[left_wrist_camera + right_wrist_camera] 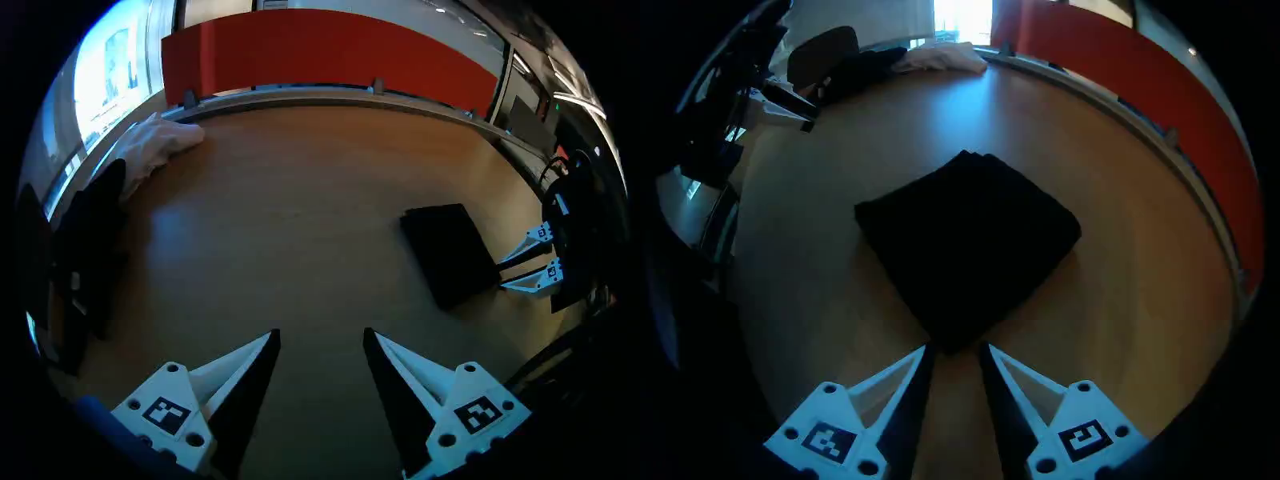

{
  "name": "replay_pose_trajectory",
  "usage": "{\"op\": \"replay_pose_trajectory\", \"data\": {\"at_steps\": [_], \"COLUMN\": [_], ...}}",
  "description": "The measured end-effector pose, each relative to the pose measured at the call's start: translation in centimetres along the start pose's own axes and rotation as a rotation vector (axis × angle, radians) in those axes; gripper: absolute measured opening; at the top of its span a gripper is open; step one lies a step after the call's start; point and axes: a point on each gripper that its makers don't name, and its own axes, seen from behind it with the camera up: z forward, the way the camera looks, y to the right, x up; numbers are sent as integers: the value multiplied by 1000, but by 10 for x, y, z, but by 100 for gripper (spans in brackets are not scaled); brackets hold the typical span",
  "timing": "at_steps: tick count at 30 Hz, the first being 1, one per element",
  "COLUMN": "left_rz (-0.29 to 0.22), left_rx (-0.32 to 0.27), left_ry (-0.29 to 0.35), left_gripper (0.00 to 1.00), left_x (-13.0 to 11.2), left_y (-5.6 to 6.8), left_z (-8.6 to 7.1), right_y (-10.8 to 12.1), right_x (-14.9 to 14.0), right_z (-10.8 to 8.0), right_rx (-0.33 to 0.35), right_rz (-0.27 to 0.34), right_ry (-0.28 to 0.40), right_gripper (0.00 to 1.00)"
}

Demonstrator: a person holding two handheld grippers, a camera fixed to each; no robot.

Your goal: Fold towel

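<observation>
A black towel [968, 240] lies folded into a flat square on the wooden table [1136, 264]. In the right gripper view its near corner reaches just to the tips of my right gripper [955, 348], whose fingers stand apart and open. The left gripper view has the same towel [452, 252] at the right, with the right gripper [524, 262] at its far edge. My left gripper [320, 334] hovers open over bare table [304, 208], well away from the towel, with nothing between its fingers. It appears far off in the right gripper view as the left gripper [804, 112].
A crumpled white cloth [156, 144] lies at the table's far left corner, also seen as the white cloth [944, 56]. Dark clothing [856, 64] and a chair [88, 216] sit beside it. A red panel [320, 48] runs behind the table's raised rim.
</observation>
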Motion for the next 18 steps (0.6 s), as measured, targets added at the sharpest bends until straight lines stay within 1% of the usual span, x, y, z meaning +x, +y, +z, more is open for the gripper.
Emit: {"op": "replay_pose_trajectory", "data": {"at_steps": [1,3,9,12,18], "left_rz": [0,0,1,1,3], "left_rx": [0,0,0,-1,-5], "left_ry": [0,1,2,2,-1], "left_gripper": [76,76,76,76,76], "left_x": [0,0,1,1,0], "left_y": [0,0,1,1,2], "left_z": [0,0,0,1,2], "right_y": [0,-1,0,1,0], "right_x": [0,0,0,1,8], "right_z": [1,1,0,0,-4], "right_rx": [0,0,-4,-9,-5], "right_rz": [-2,-4,4,5,9], "right_ry": [0,0,7,17,37], "right_gripper": [41,36,10,6,5]}}
